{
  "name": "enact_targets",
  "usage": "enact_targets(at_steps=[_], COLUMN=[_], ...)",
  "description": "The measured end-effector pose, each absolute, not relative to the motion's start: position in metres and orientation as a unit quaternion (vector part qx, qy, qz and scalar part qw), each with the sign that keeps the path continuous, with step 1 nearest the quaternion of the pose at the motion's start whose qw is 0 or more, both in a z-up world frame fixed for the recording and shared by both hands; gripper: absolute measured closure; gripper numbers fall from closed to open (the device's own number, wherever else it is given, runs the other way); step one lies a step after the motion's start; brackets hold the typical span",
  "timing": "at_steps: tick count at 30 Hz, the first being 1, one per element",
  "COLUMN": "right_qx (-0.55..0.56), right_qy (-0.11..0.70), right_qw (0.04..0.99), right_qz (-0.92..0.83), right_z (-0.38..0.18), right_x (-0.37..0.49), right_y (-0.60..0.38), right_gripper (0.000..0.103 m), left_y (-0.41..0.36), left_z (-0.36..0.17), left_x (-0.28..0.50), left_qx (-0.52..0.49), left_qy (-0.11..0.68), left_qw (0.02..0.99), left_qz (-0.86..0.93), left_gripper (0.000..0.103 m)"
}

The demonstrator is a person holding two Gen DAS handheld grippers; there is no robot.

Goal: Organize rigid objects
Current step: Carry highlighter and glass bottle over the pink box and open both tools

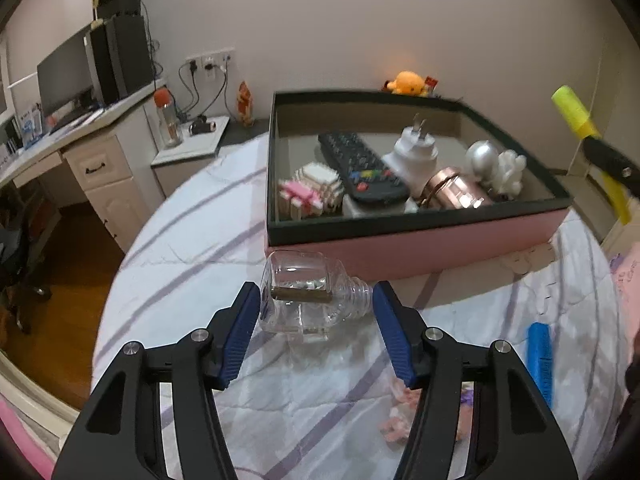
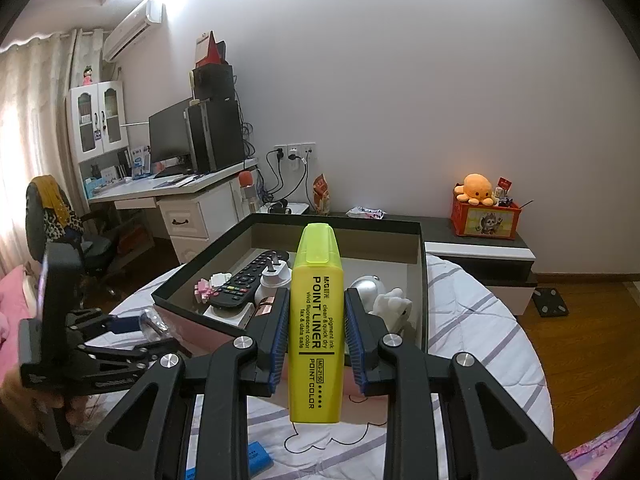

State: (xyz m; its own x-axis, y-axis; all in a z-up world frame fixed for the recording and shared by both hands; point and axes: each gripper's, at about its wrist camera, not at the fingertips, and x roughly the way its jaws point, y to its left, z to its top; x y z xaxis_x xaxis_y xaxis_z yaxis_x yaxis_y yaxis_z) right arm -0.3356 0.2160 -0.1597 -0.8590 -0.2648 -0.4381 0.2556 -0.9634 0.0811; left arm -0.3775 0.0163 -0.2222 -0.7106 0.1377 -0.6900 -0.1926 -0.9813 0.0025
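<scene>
Two tools are at work here. Our right tool (image 2: pixel 316 332) is clamped on a yellow highlighter (image 2: pixel 316 324), cap upward, at the centre of the right wrist frame, above the near edge of the open box (image 2: pixel 340 222). Our left tool (image 1: pixel 316 328) stands spread wide at lower centre of the left wrist frame, its jaws either side of a clear glass bottle (image 1: pixel 308 294) that lies on its side on the bed (image 1: pixel 180 272) just in front of the box; the left pad looks to be at or near the glass, the right pad clear of it.

For the step in hand, we judge the following:
- Carry the highlighter forward over the box and lower it into a bare patch of the floor before releasing; the remote control (image 2: pixel 244 284), white plug adapter (image 2: pixel 274 278) and silver figure (image 2: pixel 366 286) crowd the middle.
- Centre the left tool on the bottle's square body, not its ribbed neck, and close slowly.

Materials: the highlighter is smooth, flat-sided plastic, easily held by the ribbed blue pads. The bottle is hard, slick and probably prone to rolling or slipping. The bed cover is soft quilted fabric, so it will likely yield under pressing.
</scene>
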Motion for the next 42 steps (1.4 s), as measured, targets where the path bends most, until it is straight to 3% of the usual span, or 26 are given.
enact_targets(at_steps=[11, 20, 29, 42], right_qx=[0.222, 0.226, 0.267, 0.387], right_qy=[-0.009, 0.009, 0.012, 0.004], right_qw=[0.131, 0.133, 0.138, 0.133], right_qz=[-0.966, -0.965, -0.954, -0.912], right_z=[-0.152, -0.146, -0.151, -0.185], right_x=[-0.339, -0.355, -0.413, -0.491], right_y=[0.218, 0.218, 0.223, 0.204], right_gripper=[0.076, 0.076, 0.076, 0.075], left_y=[0.027, 0.053, 0.073, 0.097], left_z=[-0.149, -0.126, -0.124, -0.171], left_x=[-0.372, -0.402, -0.468, -0.543], left_qx=[-0.279, -0.264, -0.295, -0.374], left_qy=[0.065, 0.092, 0.104, 0.095], left_qw=[0.096, 0.131, 0.16, 0.169], left_qz=[0.953, 0.951, 0.936, 0.907], left_gripper=[0.044, 0.043, 0.043, 0.043])
